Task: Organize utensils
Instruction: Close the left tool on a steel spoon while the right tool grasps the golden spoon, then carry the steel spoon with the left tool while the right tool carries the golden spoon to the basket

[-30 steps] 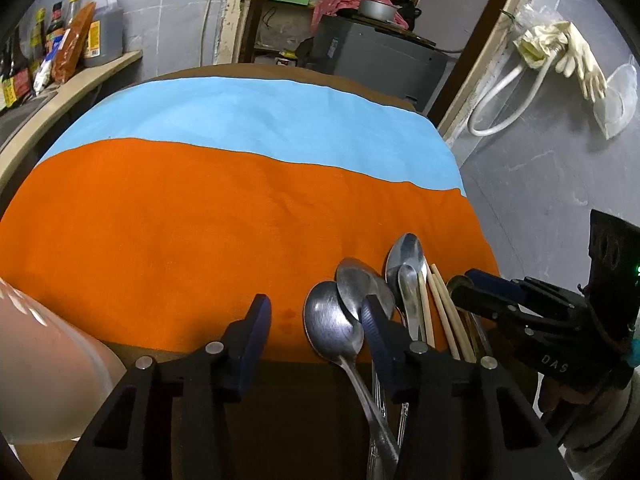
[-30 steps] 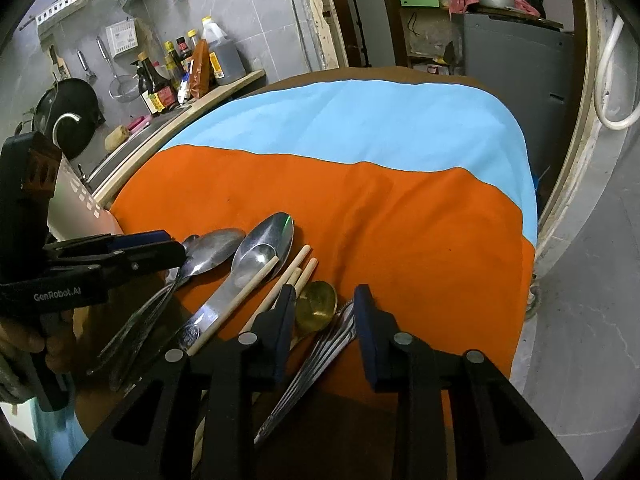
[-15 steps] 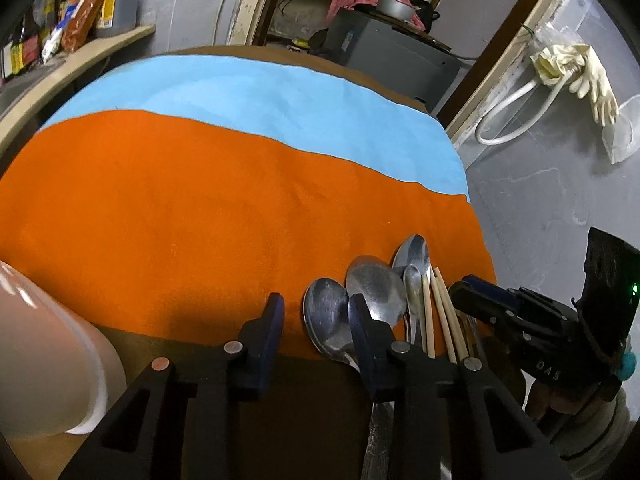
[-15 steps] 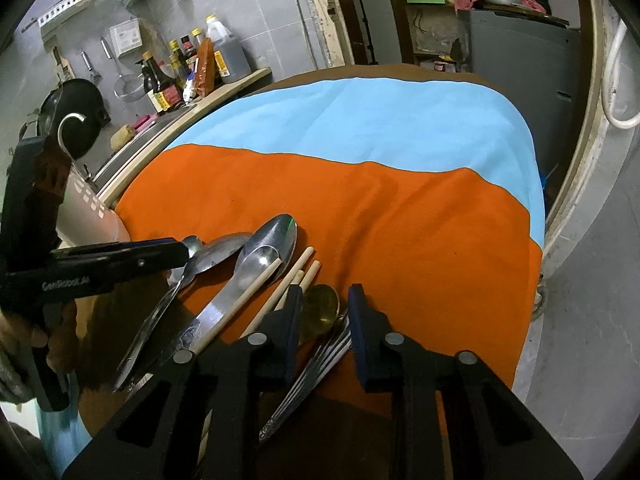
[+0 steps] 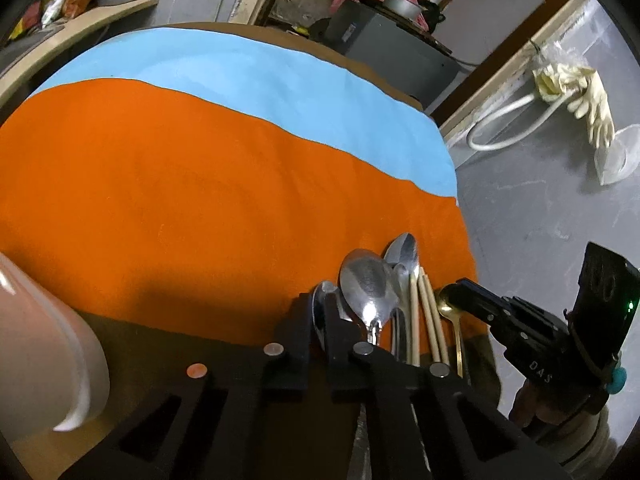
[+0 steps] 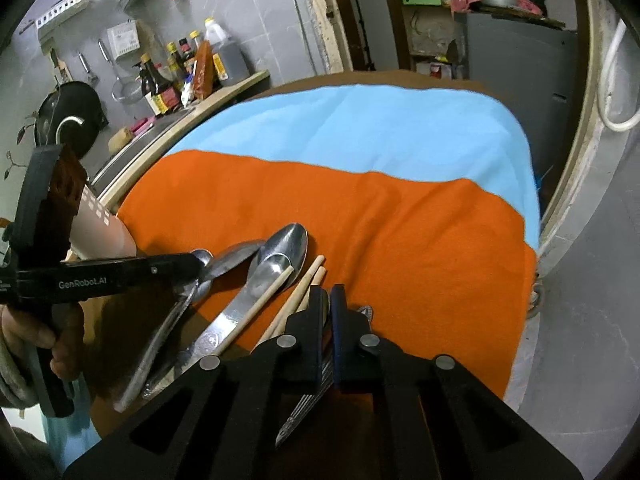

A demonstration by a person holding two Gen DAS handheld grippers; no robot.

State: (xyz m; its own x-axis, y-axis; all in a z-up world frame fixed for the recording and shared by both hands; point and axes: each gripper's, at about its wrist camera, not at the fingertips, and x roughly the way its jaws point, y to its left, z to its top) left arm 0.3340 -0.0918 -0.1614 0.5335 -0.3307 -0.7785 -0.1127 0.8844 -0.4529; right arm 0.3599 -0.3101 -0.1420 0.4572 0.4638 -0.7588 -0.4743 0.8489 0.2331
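Several utensils lie bunched at the near edge of the orange cloth [image 5: 200, 180]: steel spoons [image 5: 368, 284], wooden chopsticks [image 5: 430, 320], a gold spoon [image 5: 447, 305] and forks [image 6: 308, 404]. My left gripper [image 5: 318, 320] is shut on the leftmost steel spoon [image 5: 320, 300], near the bowl; from the right wrist view the left gripper [image 6: 192, 266] comes in from the left. My right gripper [image 6: 329, 304] is shut at the gold spoon's bowl, which its fingers hide there. In the left wrist view, the right gripper's [image 5: 460, 290] tip meets that bowl.
A pale pink container [image 5: 40, 340] stands at the near left of the table. A blue cloth [image 6: 360, 128] covers the far half. Bottles [image 6: 180, 76] and a wok [image 6: 68, 116] line the counter on the left; a grey cabinet [image 6: 516, 52] stands behind.
Both grippers have closed. The left one rolled slightly and shut around the leftmost steel spoon. The right one shut over the gold spoon's bowl, which was between its fingers.
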